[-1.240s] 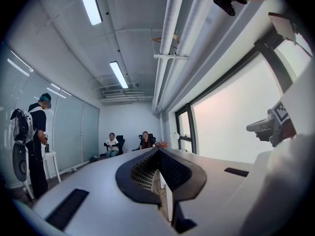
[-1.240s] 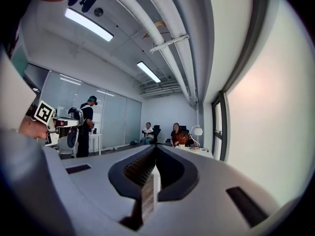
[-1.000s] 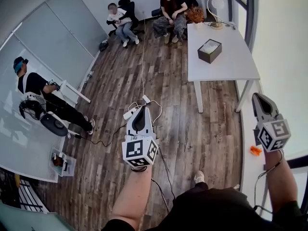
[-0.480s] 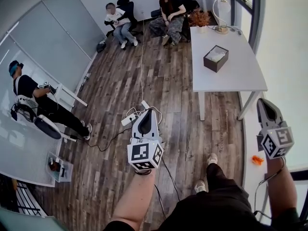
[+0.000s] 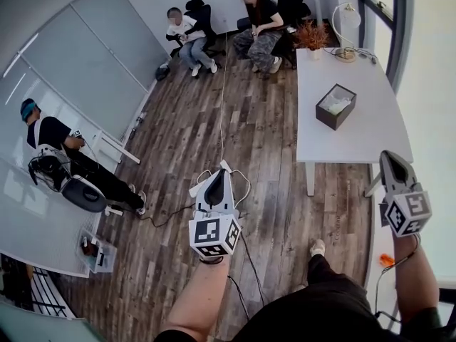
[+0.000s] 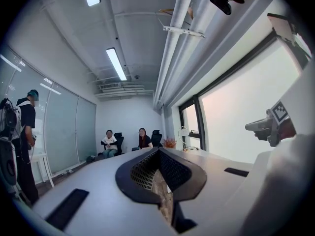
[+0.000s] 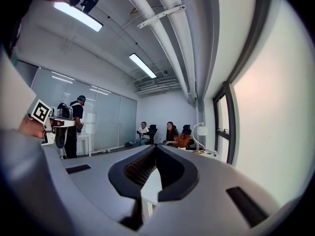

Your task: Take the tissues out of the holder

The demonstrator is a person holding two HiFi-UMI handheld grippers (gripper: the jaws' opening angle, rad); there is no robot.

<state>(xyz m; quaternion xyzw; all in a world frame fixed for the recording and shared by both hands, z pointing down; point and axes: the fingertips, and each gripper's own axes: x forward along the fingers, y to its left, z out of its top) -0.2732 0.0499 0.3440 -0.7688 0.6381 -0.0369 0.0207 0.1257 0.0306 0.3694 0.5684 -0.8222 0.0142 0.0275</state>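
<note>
Two seated people at the far end, standing person left. Power strip on wood floor. Lamp, plant on surface. Orange item lower right, possibly plastic.

Right gripper: jaws closed together, nothing between them. Far ahead: two seated people, with a potted plant and a white lamp to their right. Left gripper at near left.

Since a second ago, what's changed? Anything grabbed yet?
The person has walked toward the white table. In the head view the table and the tissue holder have slid lower and to the right, so they are nearer. The left claw and right claw travelled along. Nothing was taken or let go. Unchanged: both claws shut, empty, held out level, and the tissues are still in the holder.
</note>
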